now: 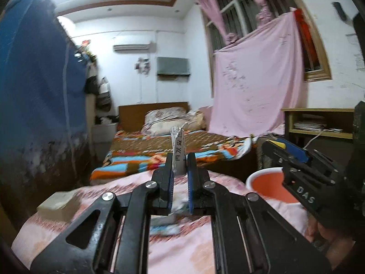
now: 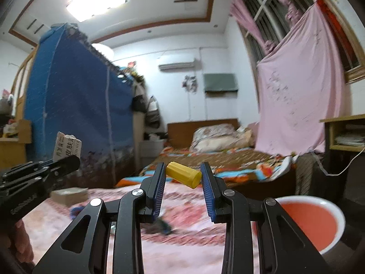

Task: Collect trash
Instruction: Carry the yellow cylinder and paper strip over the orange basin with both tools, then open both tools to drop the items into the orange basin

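My left gripper (image 1: 179, 163) is shut on a small white printed carton (image 1: 178, 151) that stands upright between the blue pads; the carton also shows in the right wrist view (image 2: 66, 146). My right gripper (image 2: 183, 174) is shut on a yellow plastic cap (image 2: 183, 175), held crosswise at the fingertips. Both are lifted above the pink patterned bedspread (image 2: 187, 217). An orange basin with a white rim (image 2: 312, 222) sits to the right, just below the right gripper in the left wrist view (image 1: 269, 183).
A pale box (image 1: 58, 206) lies on the bedspread at the left. Small blurred scraps (image 2: 163, 227) lie under the grippers. A tall blue fabric wardrobe (image 2: 75, 114) stands left. Another bed (image 1: 173, 150) is behind, a desk (image 1: 319, 123) at right.
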A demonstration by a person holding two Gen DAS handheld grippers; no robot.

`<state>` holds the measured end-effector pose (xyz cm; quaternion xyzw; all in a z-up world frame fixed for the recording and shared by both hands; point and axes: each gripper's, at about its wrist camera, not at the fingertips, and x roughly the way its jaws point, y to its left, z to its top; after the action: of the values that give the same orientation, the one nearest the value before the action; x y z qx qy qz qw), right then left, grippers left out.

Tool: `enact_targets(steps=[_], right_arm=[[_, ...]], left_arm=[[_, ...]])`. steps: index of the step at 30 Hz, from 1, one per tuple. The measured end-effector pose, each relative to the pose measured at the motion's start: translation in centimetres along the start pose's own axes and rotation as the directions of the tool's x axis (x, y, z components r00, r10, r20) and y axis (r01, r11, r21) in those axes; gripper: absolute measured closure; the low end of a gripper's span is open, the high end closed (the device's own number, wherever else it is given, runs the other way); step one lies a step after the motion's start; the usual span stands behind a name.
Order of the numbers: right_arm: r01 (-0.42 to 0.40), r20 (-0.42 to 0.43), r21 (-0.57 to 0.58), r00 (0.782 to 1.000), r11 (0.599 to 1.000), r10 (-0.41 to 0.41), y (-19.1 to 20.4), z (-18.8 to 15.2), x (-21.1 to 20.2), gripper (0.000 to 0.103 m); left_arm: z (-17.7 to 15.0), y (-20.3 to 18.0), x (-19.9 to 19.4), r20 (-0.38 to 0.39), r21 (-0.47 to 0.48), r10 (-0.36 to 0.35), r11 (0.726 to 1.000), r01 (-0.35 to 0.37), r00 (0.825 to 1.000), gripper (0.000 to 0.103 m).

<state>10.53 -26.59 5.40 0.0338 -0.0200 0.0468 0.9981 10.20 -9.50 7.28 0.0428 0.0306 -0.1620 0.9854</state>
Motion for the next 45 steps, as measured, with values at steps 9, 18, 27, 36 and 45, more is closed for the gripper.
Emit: enact_targets(steps=[9, 18, 27, 36, 45], right_arm=[[0.166, 0.027, 0.033, 0.986, 0.985, -0.167, -6.1, 0.4, 1.0, 0.074], [0.315, -0.081, 0.12, 0.948, 0.942, -0.307, -10.4, -1.4, 1.4, 0.074], [0.374, -0.169, 0.161, 0.922, 0.913, -0.348, -12.7, -2.9, 2.0, 0.074], [0.407, -0.234, 0.224, 0.904, 0.885, -0.357, -14.9, -3.5, 2.7, 0.074], [0.421, -0.294, 0.276, 0.893, 0.864, -0.342, -15.9, -4.3, 2.8, 0.072]], left_arm=[[1.6, -5.3, 3.7, -0.007, 0.078, -0.173, 0.982, 0.172, 0.985, 0.103], [1.2, -10.0, 6.9, -0.101, 0.136, -0.315, 0.935, 0.327, 0.944, 0.103], [-0.2, -12.7, 11.5, -0.276, 0.062, -0.392, 0.904, 0.423, 0.878, 0.103], [-1.3, -15.3, 15.3, -0.43, -0.016, -0.436, 0.879, 0.476, 0.79, 0.103], [-1.8, -15.4, 17.7, -0.498, -0.127, -0.467, 0.873, 0.471, 0.731, 0.097]])
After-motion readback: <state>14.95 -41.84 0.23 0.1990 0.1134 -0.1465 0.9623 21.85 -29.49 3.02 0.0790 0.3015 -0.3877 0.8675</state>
